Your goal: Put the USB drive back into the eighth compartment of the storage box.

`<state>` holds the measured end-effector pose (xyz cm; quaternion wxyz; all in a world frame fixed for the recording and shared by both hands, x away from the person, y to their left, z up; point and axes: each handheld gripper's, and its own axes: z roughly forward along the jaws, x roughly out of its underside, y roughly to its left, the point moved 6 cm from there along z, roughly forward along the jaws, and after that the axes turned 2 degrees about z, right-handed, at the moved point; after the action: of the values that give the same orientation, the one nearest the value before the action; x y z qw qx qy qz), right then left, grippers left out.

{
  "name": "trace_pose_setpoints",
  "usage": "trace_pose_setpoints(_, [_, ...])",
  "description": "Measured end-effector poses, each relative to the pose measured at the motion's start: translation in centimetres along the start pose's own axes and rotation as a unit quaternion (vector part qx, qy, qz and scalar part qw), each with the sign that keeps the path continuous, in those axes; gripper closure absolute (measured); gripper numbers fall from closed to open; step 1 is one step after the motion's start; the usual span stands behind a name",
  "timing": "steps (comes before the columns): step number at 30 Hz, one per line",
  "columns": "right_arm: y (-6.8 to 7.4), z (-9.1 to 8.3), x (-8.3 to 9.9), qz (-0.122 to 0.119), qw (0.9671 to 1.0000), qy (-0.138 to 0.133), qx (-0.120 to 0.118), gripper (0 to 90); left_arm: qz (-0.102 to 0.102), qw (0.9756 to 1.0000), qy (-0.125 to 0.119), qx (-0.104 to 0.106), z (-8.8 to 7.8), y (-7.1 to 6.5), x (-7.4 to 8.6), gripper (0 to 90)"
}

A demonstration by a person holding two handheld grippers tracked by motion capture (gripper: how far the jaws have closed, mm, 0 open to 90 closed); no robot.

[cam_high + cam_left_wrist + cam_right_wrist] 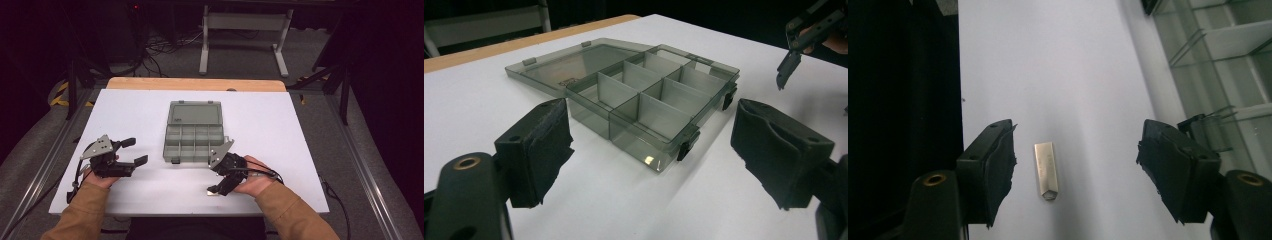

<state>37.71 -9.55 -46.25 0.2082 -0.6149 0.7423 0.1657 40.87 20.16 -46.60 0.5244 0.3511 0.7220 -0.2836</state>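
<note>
Right claw (pixel 1075 165) gapes over a small metal piece (pixel 1047 170); left claw (pixel 651 160) gapes too

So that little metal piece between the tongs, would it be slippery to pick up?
Probably. The metal piece looks smooth and shiny, so it may slide. It lies flat on the table, leaving little edge to pinch. Being flat, it seems unlikely to roll, and it looks stiff.

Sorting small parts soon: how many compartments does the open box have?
8, in two rows of four across the box: one row beside the open lid, one along the front wall with the latches. All look empty.
</note>
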Motion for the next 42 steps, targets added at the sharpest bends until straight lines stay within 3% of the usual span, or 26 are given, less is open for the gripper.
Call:
trace_pose_setpoints(6, [0.4, 0.7, 0.3, -0.008, 0.9998, 0.016, -0.012, 31.9, 0.000, 1.0000, -0.001, 0.000, 0.0, 0.0, 0.0, 17.0])
trace_pose_setpoints(15, [1.4, 1.7, 0.8, -0.001, 0.9982, 0.054, -0.028, 33.7, -0.002, 1.0000, -0.001, 0.000, 0.0, 0.0, 0.0, 17.0])
trace_pose_setpoints(21, [1.5, 2.4, 1.1, -0.011, 0.9973, 0.067, -0.028, 36.0, 0.000, 1.0000, -0.001, 0.000, 0.0, 0.0, 0.0, 17.0])
trace_pose_setpoints(29, [1.7, 2.7, 1.6, -0.006, 0.9962, 0.082, -0.028, 41.4, 0.000, 1.0000, -0.001, 0.000, 0.0, 0.0, 0.0, 17.0])
trace_pose_setpoints(42, [1.7, 3.0, 2.1, -0.023, 0.9940, 0.105, -0.015, 70.4, 0.000, 1.0000, 0.001, 0.001, 0.1, -0.1, 0.0, 16.9])
